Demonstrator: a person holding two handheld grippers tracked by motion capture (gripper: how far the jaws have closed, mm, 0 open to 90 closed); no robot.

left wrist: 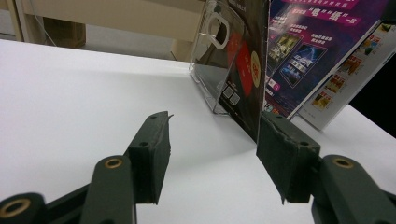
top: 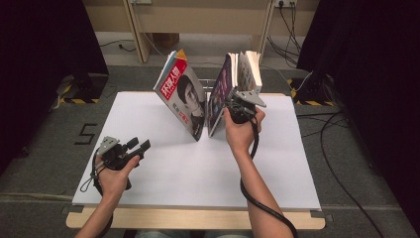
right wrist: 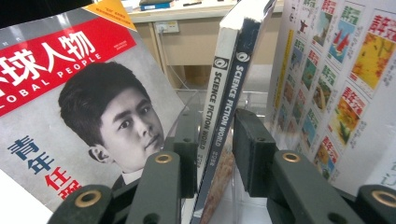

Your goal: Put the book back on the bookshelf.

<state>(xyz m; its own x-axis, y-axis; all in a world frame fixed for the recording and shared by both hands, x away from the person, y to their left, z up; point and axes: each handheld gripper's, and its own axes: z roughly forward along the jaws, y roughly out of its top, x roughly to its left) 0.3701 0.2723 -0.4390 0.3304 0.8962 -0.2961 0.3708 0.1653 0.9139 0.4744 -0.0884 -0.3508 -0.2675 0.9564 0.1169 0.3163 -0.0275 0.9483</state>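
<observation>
Black-spined magazines (right wrist: 223, 100) stand upright between right gripper (right wrist: 215, 140) jaws (touching).

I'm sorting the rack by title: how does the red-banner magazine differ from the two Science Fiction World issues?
The red-banner magazine shows its full front cover with a portrait, while the Science Fiction World issues show only their thin spines. It leans far to the left on its own, while the issues stand nearly upright together. It is untouched, while the issues sit between the right gripper's fingers. All stand on edge on the white table.
</observation>
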